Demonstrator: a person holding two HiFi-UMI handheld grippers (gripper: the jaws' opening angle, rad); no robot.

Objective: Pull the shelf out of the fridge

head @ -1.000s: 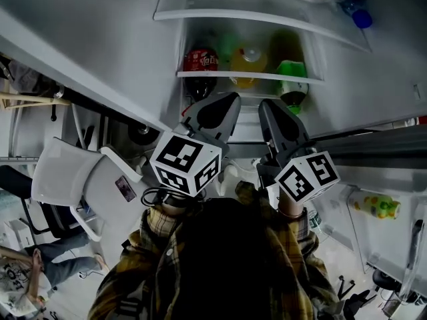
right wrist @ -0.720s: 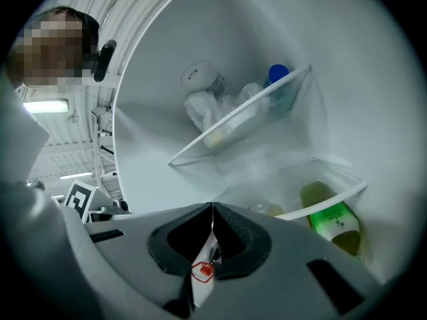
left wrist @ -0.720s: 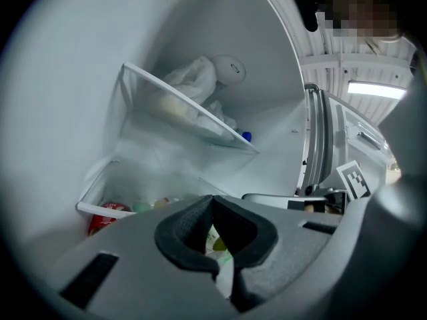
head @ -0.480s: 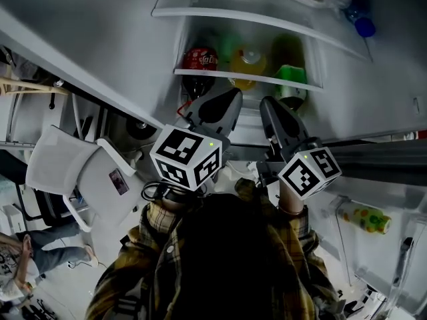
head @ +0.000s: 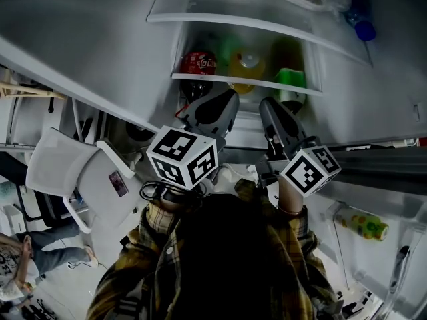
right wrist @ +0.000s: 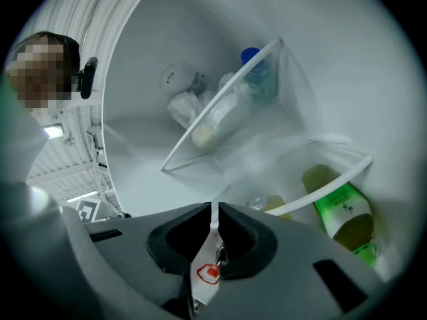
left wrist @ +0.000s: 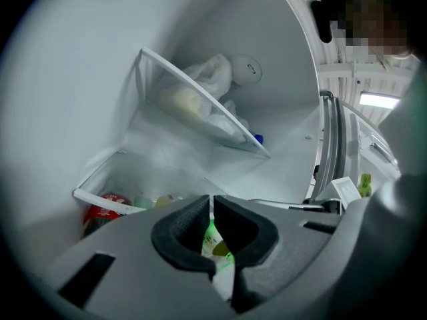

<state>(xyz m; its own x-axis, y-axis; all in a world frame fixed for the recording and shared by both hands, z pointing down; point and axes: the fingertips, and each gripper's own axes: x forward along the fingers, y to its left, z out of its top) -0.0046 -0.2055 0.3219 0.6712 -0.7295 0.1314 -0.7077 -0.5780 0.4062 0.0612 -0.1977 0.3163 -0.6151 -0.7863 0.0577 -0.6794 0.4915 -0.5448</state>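
Our left hand-held gripper (left wrist: 211, 205) and right hand-held gripper (right wrist: 214, 211) are closed on nothing. The white-rimmed clear fridge shelf (head: 247, 81) lies just ahead and above, its front edge crosswise, equally near the 2.

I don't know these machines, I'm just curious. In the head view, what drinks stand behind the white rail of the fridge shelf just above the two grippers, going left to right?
red cola bottle → yellow drink bottle → green bottle. A dim greenish shape between the first two is too unclear to place.
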